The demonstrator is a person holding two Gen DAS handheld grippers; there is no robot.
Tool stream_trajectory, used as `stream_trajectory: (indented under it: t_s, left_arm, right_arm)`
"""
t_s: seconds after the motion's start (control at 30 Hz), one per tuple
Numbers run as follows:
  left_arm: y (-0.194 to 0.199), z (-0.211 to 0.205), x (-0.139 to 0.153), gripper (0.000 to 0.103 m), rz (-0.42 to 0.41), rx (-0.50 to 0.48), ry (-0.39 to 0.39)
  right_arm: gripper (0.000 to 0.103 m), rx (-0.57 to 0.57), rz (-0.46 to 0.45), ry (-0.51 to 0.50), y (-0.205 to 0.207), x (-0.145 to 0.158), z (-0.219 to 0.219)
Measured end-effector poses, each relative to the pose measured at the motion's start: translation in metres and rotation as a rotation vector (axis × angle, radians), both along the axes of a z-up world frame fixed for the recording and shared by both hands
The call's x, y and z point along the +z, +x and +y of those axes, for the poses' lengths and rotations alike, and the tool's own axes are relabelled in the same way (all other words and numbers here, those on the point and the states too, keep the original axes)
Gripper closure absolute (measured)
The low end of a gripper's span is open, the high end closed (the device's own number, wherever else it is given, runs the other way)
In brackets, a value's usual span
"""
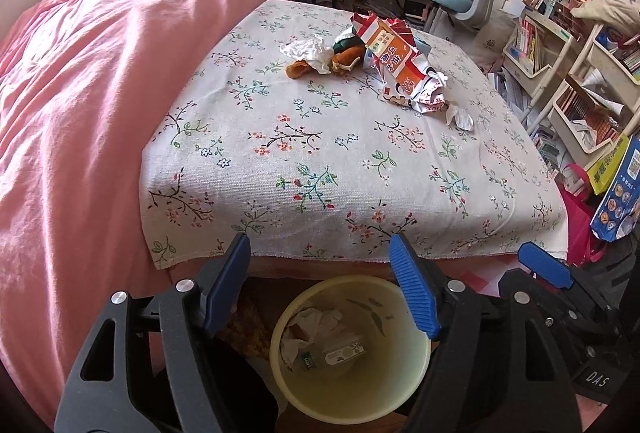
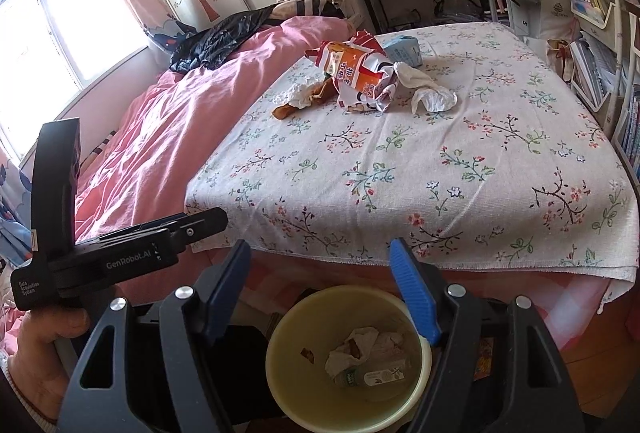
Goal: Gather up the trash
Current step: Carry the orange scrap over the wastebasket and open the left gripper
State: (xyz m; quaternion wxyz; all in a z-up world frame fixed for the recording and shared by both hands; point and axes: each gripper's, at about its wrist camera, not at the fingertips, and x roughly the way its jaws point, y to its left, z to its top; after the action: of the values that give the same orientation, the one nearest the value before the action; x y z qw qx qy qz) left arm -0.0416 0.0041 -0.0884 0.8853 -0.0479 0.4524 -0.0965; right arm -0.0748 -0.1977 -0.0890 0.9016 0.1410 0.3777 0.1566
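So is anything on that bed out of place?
Yes: a heap of litter sits on the flowered cloth: a torn snack packet, crumpled tissues and brown peel. The bin already holds some.

"GenRobot.AI" is printed in white along the black body of the left gripper (image 2: 132, 253), with "Data Acquisition System" in small type at its rear end. "DAS" is seen on the right gripper (image 1: 596, 379). Chinese characters are printed on the orange snack bag (image 1: 394, 59); not legible.
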Motion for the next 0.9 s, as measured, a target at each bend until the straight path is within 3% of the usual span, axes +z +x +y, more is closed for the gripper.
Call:
stream_trajectory:
  t_s: [0.9]
  left_arm:
    - [0.0015,0.0068,0.0048,0.030,-0.035,0.045,-0.022]
  right_arm:
    - [0.031,-0.001,-0.028,-0.017,-0.0009,0.0042,0.0046]
